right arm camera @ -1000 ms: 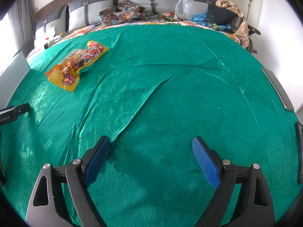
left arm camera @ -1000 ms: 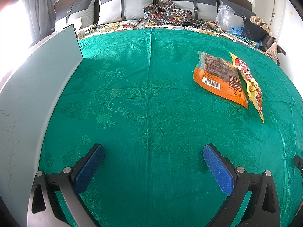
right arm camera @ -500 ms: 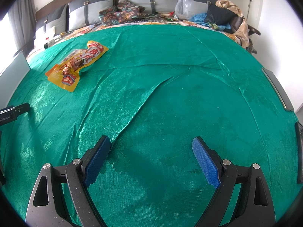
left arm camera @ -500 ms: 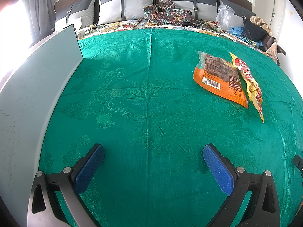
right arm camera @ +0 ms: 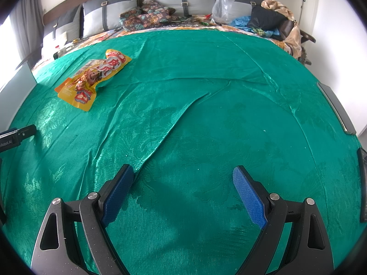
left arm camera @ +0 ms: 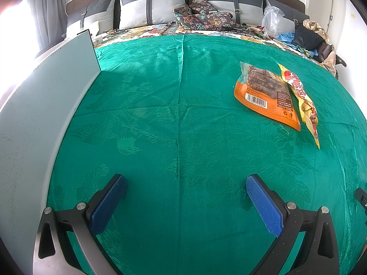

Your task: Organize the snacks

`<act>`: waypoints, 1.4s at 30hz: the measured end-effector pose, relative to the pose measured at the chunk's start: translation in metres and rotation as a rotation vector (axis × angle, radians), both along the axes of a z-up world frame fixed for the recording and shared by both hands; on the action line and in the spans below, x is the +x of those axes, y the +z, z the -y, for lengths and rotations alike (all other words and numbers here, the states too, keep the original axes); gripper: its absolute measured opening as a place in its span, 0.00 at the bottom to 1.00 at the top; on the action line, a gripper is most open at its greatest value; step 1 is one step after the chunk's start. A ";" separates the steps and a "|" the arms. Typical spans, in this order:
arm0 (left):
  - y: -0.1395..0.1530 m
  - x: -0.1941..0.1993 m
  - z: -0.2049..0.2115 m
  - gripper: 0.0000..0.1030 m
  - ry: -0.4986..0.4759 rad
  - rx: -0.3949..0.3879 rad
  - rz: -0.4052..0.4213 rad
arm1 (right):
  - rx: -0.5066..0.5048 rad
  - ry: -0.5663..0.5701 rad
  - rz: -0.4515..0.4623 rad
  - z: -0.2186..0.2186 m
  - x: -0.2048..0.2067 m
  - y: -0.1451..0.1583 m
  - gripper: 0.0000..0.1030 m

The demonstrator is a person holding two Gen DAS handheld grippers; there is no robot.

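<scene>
Two snack bags lie on the green cloth (left arm camera: 179, 119). In the left wrist view an orange bag (left arm camera: 266, 94) lies barcode side up at the right, with a yellow bag (left arm camera: 302, 98) overlapping its right edge. In the right wrist view the yellow bag (right arm camera: 96, 78) lies at the far left, covering most of the orange one. My left gripper (left arm camera: 185, 183) is open and empty, low over the cloth, well short and left of the bags. My right gripper (right arm camera: 183, 174) is open and empty over a fold in the cloth.
A pale grey upright panel (left arm camera: 45, 105) borders the cloth on the left. Pillows (left arm camera: 151, 6), patterned fabric (left arm camera: 204, 18) and a clear plastic bag (left arm camera: 271, 20) lie at the back. Dark flat objects (right arm camera: 335, 107) sit at the right edge. The left gripper's body (right arm camera: 16, 135) shows at far left.
</scene>
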State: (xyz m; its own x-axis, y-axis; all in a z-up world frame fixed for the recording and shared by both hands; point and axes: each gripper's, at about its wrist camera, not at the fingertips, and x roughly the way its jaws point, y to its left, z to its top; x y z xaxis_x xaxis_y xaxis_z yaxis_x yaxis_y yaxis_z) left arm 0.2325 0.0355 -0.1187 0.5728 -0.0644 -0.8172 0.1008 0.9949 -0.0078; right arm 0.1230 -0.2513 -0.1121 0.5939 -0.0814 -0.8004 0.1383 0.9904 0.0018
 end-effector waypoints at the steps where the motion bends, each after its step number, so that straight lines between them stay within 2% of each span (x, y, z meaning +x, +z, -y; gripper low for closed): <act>1: 0.000 0.000 0.000 1.00 0.000 0.000 0.000 | 0.002 0.001 0.000 0.000 0.000 0.000 0.89; 5: 0.000 0.000 0.001 1.00 0.000 0.000 0.000 | 0.005 0.004 0.000 0.000 0.001 0.000 0.89; 7: 0.000 0.000 0.000 1.00 0.000 0.000 0.000 | 0.014 0.023 -0.036 0.000 0.010 0.003 0.88; 11: -0.001 0.001 0.001 1.00 0.000 0.000 0.000 | 0.201 0.029 -0.019 -0.010 0.058 0.035 0.88; 13: -0.001 0.001 0.001 1.00 0.000 0.000 0.000 | 0.314 0.078 -0.078 -0.031 0.103 0.041 0.88; 15: 0.000 0.001 0.000 1.00 -0.001 0.000 0.000 | 0.391 0.118 -0.173 -0.052 0.144 0.033 0.87; 17: 0.000 0.000 0.000 1.00 -0.001 0.000 0.000 | 0.393 0.121 -0.232 -0.073 0.179 0.021 0.87; 19: 0.000 0.000 0.000 1.00 -0.001 0.000 0.000 | 0.354 0.097 -0.270 -0.084 0.197 0.011 0.84; 20: 0.000 0.000 0.000 1.00 -0.001 0.000 0.000 | 0.356 0.090 -0.279 -0.086 0.201 0.008 0.78; 21: 0.000 0.000 0.000 1.00 -0.001 0.000 0.000 | 0.336 0.076 -0.277 -0.087 0.200 0.008 0.52; 22: 0.000 0.000 0.000 1.00 -0.001 0.000 0.000 | 0.326 0.073 -0.284 -0.085 0.199 0.008 0.52; 24: -0.001 0.001 0.000 1.00 -0.001 0.000 0.000 | 0.383 0.098 -0.308 -0.078 0.194 0.007 0.50; 25: 0.000 0.000 0.000 1.00 -0.001 0.000 0.000 | 0.369 0.120 -0.324 -0.076 0.191 0.009 0.50; 30: 0.000 0.000 0.000 1.00 -0.001 0.000 0.000 | 0.150 0.237 -0.333 -0.064 0.159 0.029 0.49; 33: 0.000 0.000 0.000 1.00 -0.001 0.000 0.000 | -0.033 0.285 -0.289 -0.054 0.118 0.038 0.49; 35: -0.001 0.000 0.000 1.00 -0.001 0.000 0.000 | -0.125 0.282 -0.257 -0.045 0.089 0.035 0.49; 39: 0.000 -0.001 0.000 1.00 -0.001 0.000 0.000 | -0.144 0.233 -0.230 -0.032 0.039 0.003 0.50; 41: -0.001 0.000 0.000 1.00 -0.001 0.000 0.000 | -0.128 0.216 -0.139 -0.028 0.020 0.003 0.53; 42: -0.001 -0.001 0.000 1.00 -0.001 -0.001 0.000 | -0.117 0.199 -0.113 -0.025 0.014 0.002 0.60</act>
